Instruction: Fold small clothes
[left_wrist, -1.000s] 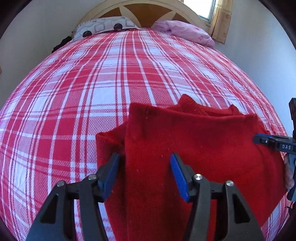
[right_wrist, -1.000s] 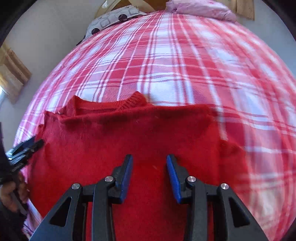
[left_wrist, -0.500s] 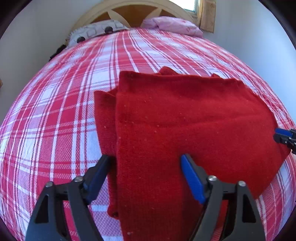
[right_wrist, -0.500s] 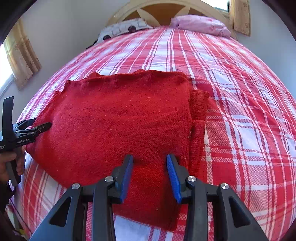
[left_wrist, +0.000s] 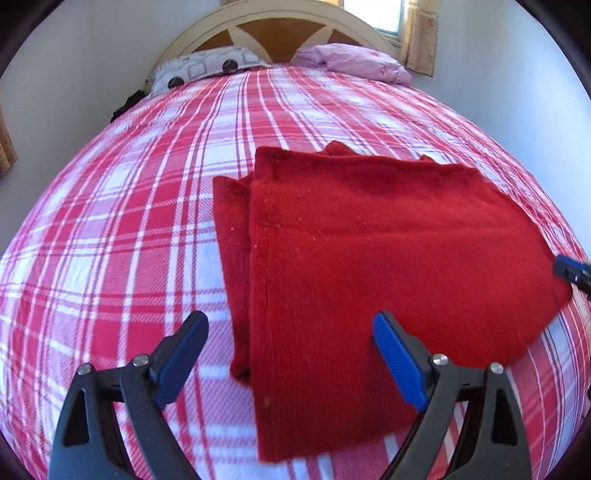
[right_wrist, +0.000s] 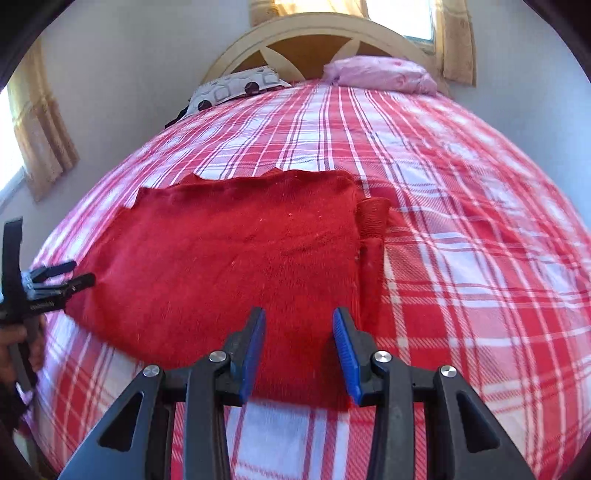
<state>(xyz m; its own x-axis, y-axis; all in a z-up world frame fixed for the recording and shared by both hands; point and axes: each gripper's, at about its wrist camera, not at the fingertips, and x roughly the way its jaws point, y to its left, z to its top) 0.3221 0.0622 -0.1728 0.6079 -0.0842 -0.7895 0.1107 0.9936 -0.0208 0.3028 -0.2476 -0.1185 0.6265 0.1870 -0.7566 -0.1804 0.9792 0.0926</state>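
Both claws hang empty over the bed: the left claw (left_wrist: 291, 354), whose jaws have just been opening, gapes wide, while the right claw (right_wrist: 299, 350) stands partly apart, gripping nothing. The red sweater (left_wrist: 369, 251) lies folded flat on the plaid bedspread (left_wrist: 129, 229), a soft, limp knit that will likely sag and drag, so pinch a doubled edge or corner. Only the right view shows the rolled cuff (right_wrist: 375, 218); the left shows the tucked layer at the other side.

Bright daylight from the window (left_wrist: 371, 14); strong fisheye bulge, blurred edges.
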